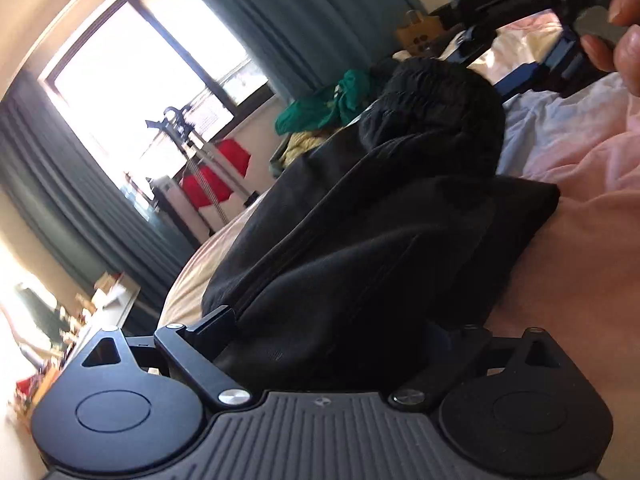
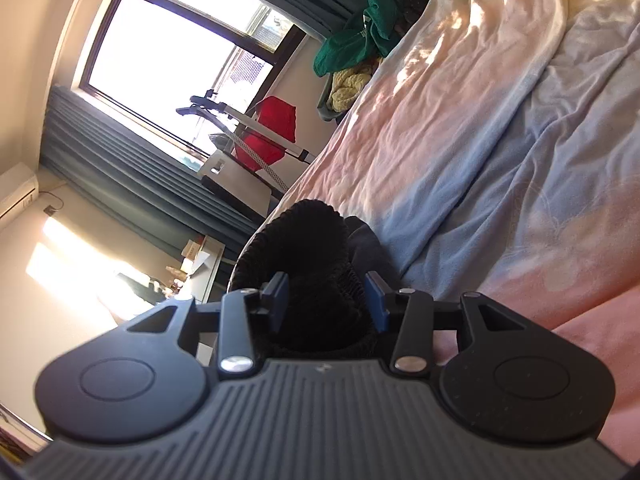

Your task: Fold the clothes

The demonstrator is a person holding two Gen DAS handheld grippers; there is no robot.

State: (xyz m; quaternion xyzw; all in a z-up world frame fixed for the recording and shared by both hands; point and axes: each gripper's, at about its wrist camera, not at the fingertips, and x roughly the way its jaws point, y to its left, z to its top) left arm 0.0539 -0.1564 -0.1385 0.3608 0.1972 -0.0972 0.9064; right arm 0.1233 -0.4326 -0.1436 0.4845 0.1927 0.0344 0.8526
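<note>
A black garment (image 1: 384,216) lies bunched on the bed's pink and blue sheet (image 1: 580,184). In the left wrist view it fills the wide gap of my left gripper (image 1: 340,332), which stands open. One black finger (image 1: 216,322) shows at the left and cloth covers the other. My right gripper (image 2: 328,294) is shut on the garment's ribbed waistband (image 2: 308,248), which bulges between the blue pads (image 2: 280,292). The right gripper (image 1: 496,56) also appears at the top right of the left wrist view, held by a person's hand (image 1: 624,24).
The sheet (image 2: 500,140) stretches away to the right. Green clothes (image 2: 360,36) and yellow clothes (image 2: 348,84) are piled at the bed's far end. A garment steamer with a red item (image 2: 272,128) stands by the bright window (image 2: 172,60) with teal curtains.
</note>
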